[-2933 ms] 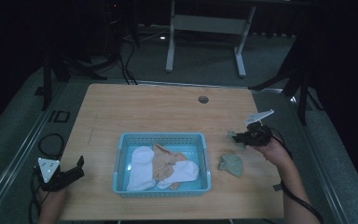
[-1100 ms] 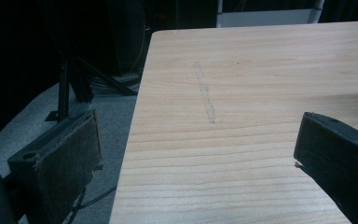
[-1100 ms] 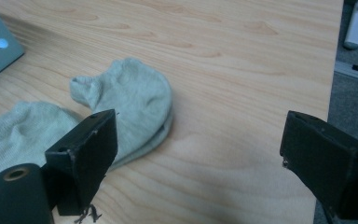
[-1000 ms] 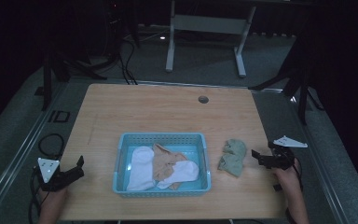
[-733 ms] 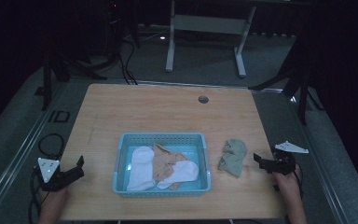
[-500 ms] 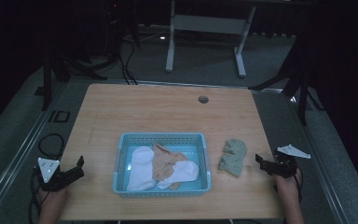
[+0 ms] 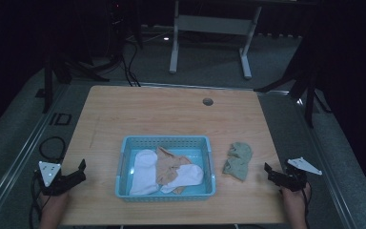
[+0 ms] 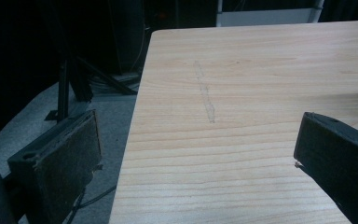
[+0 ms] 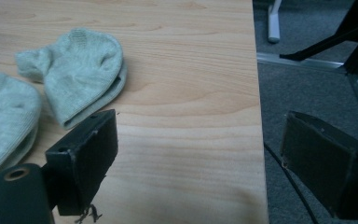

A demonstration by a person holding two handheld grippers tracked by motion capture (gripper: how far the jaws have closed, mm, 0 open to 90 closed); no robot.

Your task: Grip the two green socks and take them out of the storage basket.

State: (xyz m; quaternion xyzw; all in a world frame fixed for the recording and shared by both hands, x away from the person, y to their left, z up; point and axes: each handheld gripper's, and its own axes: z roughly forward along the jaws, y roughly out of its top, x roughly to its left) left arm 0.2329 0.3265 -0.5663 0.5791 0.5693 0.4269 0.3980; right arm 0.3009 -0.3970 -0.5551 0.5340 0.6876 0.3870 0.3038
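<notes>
- Lying on the light wooden bench (image 7: 171,114): pale green knitted sock pair (image 7: 237,160), beside the light blue plastic basket (image 7: 167,193) holding white and tan socks.
- Left gripper (image 7: 78,171), right gripper (image 7: 269,172): jaws open, empty.
- Sorting judged unfinished.

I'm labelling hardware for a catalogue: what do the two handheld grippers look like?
Both the left gripper and the right gripper are black with two blocky, flat-faced jaws. Each carries a pale three-cornered plate on top, and a dark cable trails from each.
</notes>
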